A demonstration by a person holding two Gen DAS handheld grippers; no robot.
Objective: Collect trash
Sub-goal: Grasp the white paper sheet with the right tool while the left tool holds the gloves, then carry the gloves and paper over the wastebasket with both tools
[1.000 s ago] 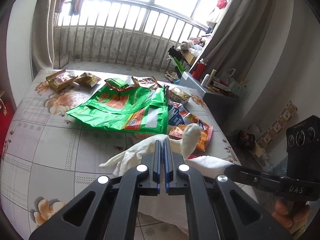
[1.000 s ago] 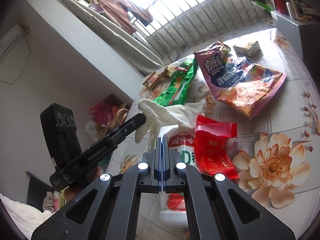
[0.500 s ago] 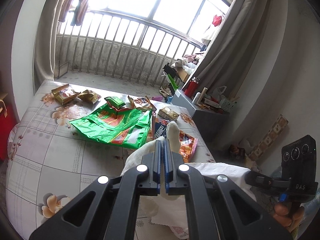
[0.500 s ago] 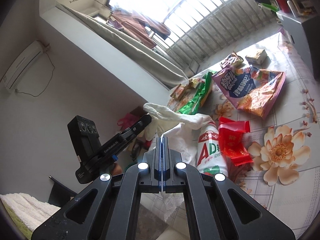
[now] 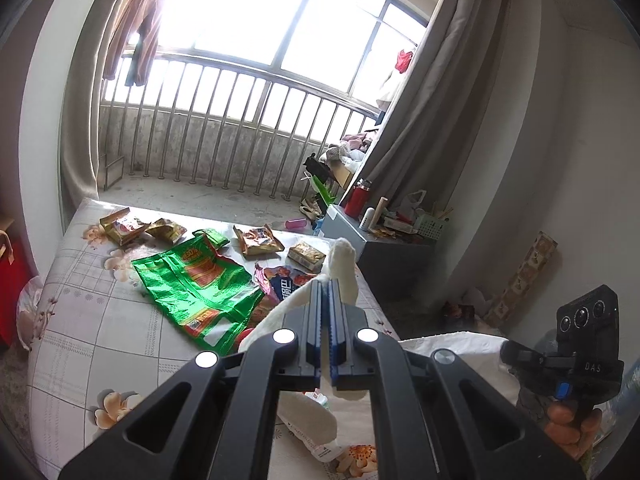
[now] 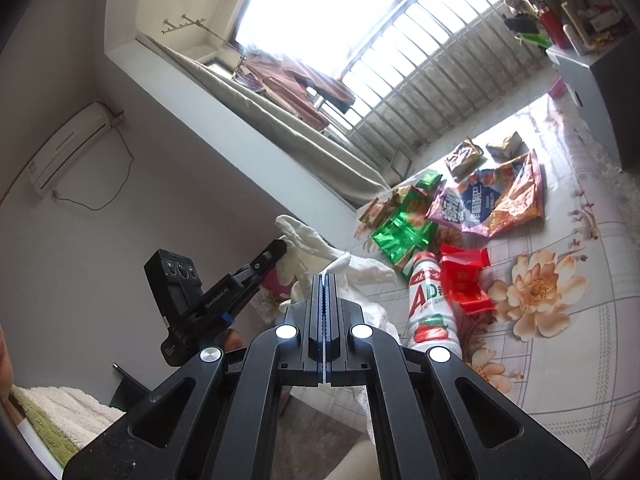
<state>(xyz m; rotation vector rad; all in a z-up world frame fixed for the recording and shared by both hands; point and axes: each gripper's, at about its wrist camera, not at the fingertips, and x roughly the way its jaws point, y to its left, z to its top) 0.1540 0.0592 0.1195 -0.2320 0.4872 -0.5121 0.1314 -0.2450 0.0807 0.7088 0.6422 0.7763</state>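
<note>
Both grippers hold a thin white plastic bag off the bed's near edge. My left gripper (image 5: 325, 286) is shut on one flap of the white bag (image 5: 343, 260). My right gripper (image 6: 325, 280) is shut on another part of the bag (image 6: 360, 268). The left gripper also shows in the right wrist view (image 6: 276, 250), left of mine. Trash lies on the floral bed sheet (image 5: 80, 320): a large green wrapper (image 5: 196, 280), a pink and blue snack bag (image 6: 488, 200), a red wrapper (image 6: 464, 280), an AD milk bottle (image 6: 430, 304) and several small packets (image 5: 120, 226).
A grey side cabinet (image 5: 380, 248) with a red flask (image 5: 358, 198) and clutter stands right of the bed. Behind the bed is a balcony with a railing (image 5: 240, 120) and curtains (image 5: 432, 120). An air conditioner (image 6: 68, 148) hangs on the wall.
Both grippers have risen and pulled back from the bed with the white bag held between them. The trash on the sheet looks smaller and farther away.
</note>
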